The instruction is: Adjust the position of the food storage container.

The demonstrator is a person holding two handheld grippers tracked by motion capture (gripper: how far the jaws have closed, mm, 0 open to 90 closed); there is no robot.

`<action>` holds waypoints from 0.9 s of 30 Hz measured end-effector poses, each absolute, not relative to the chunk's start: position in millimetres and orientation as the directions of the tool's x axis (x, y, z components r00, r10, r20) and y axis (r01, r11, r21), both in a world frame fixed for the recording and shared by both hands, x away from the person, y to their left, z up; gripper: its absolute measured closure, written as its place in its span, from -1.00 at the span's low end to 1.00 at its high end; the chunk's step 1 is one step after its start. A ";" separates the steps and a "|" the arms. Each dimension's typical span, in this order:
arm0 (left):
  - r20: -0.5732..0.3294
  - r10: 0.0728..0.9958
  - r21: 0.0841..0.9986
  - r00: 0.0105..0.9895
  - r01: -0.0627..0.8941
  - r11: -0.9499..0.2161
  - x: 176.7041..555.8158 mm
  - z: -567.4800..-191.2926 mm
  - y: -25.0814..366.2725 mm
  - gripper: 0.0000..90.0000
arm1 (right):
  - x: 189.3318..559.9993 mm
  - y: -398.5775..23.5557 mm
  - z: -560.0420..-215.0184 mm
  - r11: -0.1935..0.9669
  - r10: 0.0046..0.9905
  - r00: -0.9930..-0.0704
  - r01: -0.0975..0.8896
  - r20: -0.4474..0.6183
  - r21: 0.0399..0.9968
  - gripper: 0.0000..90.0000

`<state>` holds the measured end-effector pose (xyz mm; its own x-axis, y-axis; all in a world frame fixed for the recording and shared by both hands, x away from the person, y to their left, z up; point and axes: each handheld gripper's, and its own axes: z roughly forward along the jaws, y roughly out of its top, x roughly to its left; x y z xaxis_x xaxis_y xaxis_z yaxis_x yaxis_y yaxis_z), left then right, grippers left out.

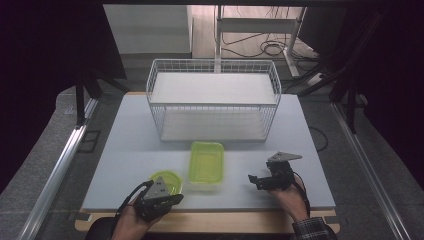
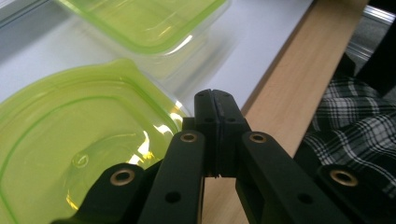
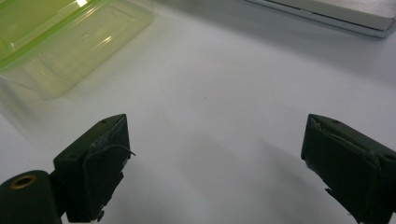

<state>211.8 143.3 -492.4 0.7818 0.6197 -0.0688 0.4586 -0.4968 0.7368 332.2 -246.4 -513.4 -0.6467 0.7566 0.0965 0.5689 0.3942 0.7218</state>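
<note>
From above, my left gripper (image 1: 167,199) hangs at the near table (image 1: 125,150) edge beside a green lid (image 1: 167,180), my right gripper (image 1: 255,180) rests right of the tub (image 1: 206,162), and a wire basket (image 1: 212,100) stands behind. Along my left jaws, they are pressed together on nothing, just beside the lid (image 2: 70,154); I judge I'm approaching it and must open before gripping its rim. Along my right jaws, they stand wide apart over bare table, the tub (image 3: 60,42) off to the far left.

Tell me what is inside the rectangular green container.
Nothing shows inside the rectangular container: through its clear walls only the white table is visible. Its green lid blurs the view from above.
</note>
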 end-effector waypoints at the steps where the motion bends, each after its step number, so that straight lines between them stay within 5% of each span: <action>1: -0.066 0.627 0.735 0.776 0.463 -0.496 212.7 -493.0 144.8 1.00 | 332.3 -246.4 -513.4 0.393 0.757 -0.646 0.570 0.097 0.722 -0.82; 27: -0.045 0.758 0.728 0.650 0.541 -0.420 251.7 -498.0 199.1 1.00 | 332.7 -244.0 -514.4 0.375 0.756 -0.642 0.586 0.129 0.718 -0.81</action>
